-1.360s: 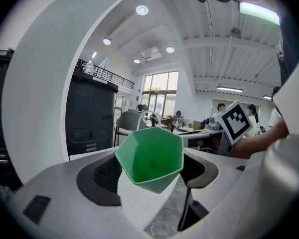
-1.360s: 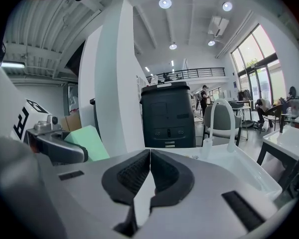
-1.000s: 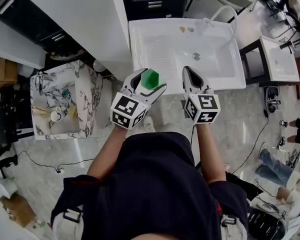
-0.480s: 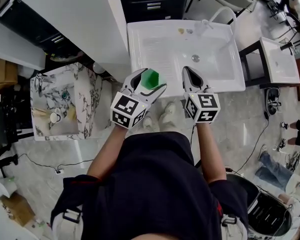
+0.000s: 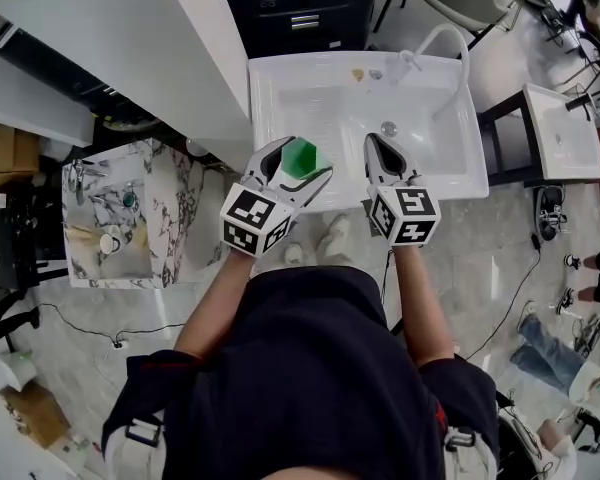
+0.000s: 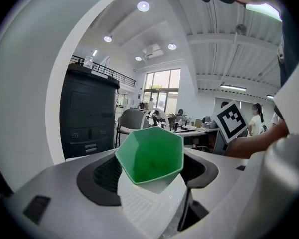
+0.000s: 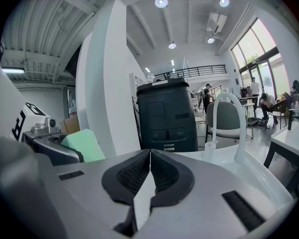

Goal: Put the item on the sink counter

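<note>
A green faceted cup sits between the jaws of my left gripper, which is shut on it. In the left gripper view the green cup shows its open mouth toward the camera. My right gripper is shut and empty; its jaws meet in the right gripper view. Both grippers hover over the front rim of the white sink. From the right gripper view the green cup appears at the left, and the sink's white tap rises at the right.
A white curved tap stands at the sink's back right. A white wall panel runs along the sink's left. A dark cabinet stands behind it. A marble-pattern basin lies at the left, another white sink at the right.
The view has shifted forward slightly, so the sink sits a little closer under the grippers. Both grippers hold the same pose, the left one still shut on the green cup.
</note>
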`<action>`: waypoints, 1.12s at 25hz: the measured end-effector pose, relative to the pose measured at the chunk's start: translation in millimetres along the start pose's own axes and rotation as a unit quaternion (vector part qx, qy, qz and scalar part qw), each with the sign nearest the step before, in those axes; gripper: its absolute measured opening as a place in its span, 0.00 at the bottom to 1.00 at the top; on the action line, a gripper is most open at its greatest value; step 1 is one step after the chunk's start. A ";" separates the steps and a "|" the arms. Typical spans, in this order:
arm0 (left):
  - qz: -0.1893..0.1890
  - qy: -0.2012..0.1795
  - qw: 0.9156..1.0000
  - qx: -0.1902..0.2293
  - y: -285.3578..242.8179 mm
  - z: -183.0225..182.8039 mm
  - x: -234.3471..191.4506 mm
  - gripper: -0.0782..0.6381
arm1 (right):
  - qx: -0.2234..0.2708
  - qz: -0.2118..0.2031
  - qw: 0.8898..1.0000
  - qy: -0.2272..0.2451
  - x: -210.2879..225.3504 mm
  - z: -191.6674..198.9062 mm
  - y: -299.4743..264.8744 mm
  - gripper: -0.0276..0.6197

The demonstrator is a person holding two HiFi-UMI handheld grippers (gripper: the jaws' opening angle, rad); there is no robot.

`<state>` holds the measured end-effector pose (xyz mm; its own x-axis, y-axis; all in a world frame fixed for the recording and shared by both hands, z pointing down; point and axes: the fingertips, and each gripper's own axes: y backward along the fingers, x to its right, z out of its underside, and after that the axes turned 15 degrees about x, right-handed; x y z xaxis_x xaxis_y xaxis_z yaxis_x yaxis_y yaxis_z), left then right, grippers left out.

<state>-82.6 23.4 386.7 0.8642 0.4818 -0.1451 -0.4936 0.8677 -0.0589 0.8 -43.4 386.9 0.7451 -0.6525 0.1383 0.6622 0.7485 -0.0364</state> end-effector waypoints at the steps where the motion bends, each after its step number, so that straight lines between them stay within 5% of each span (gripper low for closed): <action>1: -0.002 0.000 1.000 -0.002 -4.4 0.9 -1.2 0.61 | -0.001 0.000 1.000 -0.002 4.6 1.2 -2.4 0.10; 28: -0.060 0.004 0.998 -0.014 -113.5 5.8 -22.4 0.61 | -0.027 -0.062 0.997 -0.031 90.2 18.9 -61.4 0.10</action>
<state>-45.3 -85.2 402.3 0.9163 0.3741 -0.1429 -0.3898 0.9150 -0.1044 25.8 -146.0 420.4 0.6513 -0.7305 0.2053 0.7542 0.6531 -0.0686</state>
